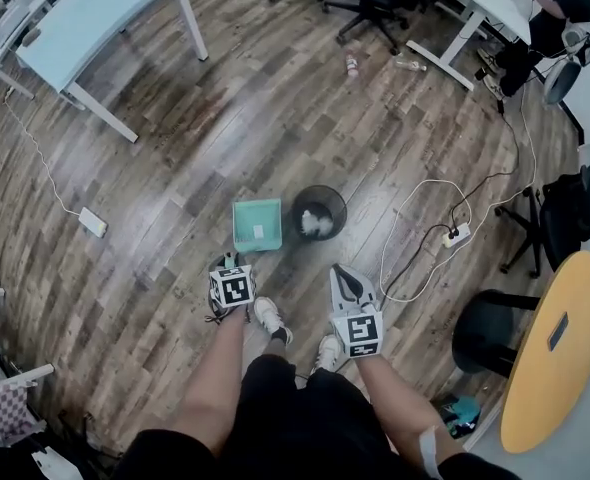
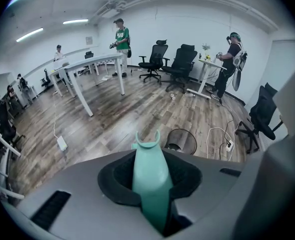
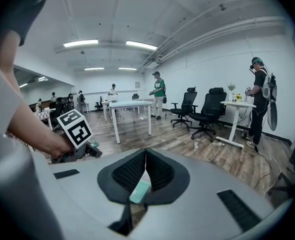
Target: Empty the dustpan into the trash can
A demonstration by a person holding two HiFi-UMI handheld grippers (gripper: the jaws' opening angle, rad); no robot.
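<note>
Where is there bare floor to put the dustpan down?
Bare floor lies left of the dustpan, up to the white power strip, and beyond the trash can toward the table. Right of it, cables crowd the boards.

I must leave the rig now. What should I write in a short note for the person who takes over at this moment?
Left gripper: jaws shut on the dustpan handle; the dustpan sits low, just left of the trash can in the head view.
Right gripper: jaws together, nothing between them.
Done: white waste lies in the can; the pan looks almost bare.
Left: check the pan, tip out any rest, then probably set it down.
</note>
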